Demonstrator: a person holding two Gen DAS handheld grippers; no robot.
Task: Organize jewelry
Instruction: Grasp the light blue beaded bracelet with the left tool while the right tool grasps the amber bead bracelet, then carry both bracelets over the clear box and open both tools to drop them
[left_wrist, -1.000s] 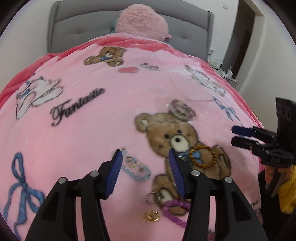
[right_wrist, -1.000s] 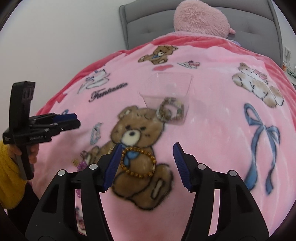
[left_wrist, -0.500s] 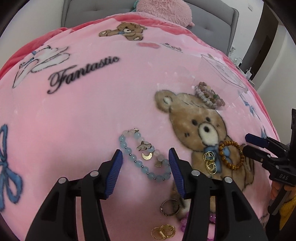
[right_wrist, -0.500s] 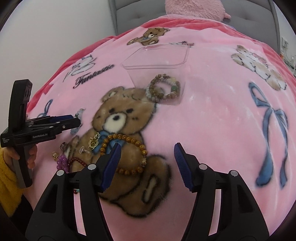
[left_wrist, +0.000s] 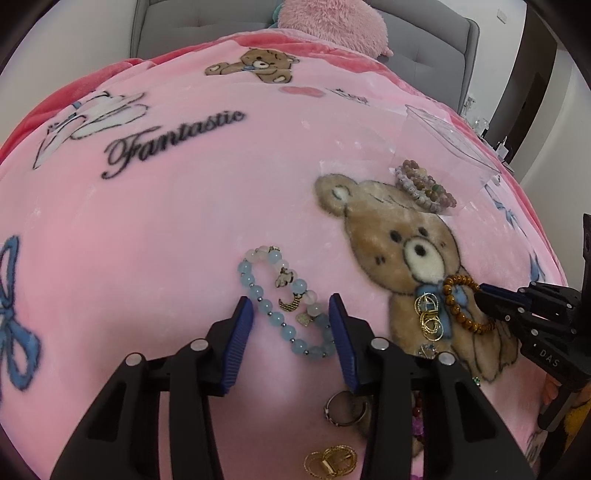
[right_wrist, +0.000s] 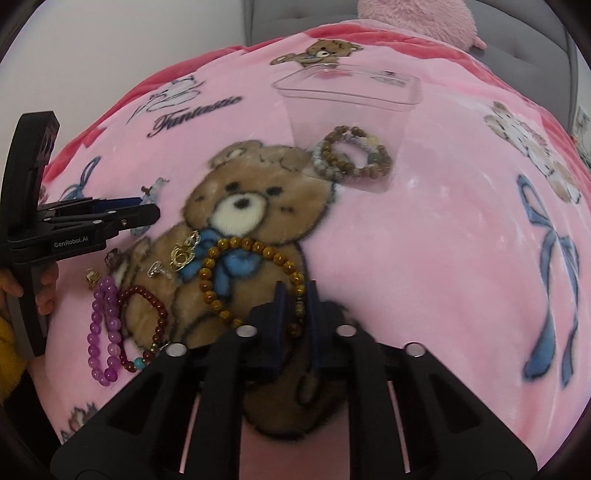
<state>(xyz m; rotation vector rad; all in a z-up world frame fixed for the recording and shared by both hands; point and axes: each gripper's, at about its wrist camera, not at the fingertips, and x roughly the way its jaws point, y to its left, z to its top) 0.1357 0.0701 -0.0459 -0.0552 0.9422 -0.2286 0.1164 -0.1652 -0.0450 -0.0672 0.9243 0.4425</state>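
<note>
Right wrist, round wooden-bead bracelet (right_wrist: 251, 277), plush blanket (right_wrist: 424, 240)

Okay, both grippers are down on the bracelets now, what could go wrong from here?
The right gripper pinches only one side of the brown bead bracelet, so it may slip out when lifted. The left gripper, jaws just closing, straddles the pale blue bracelet and might catch the pink blanket as well.
</note>
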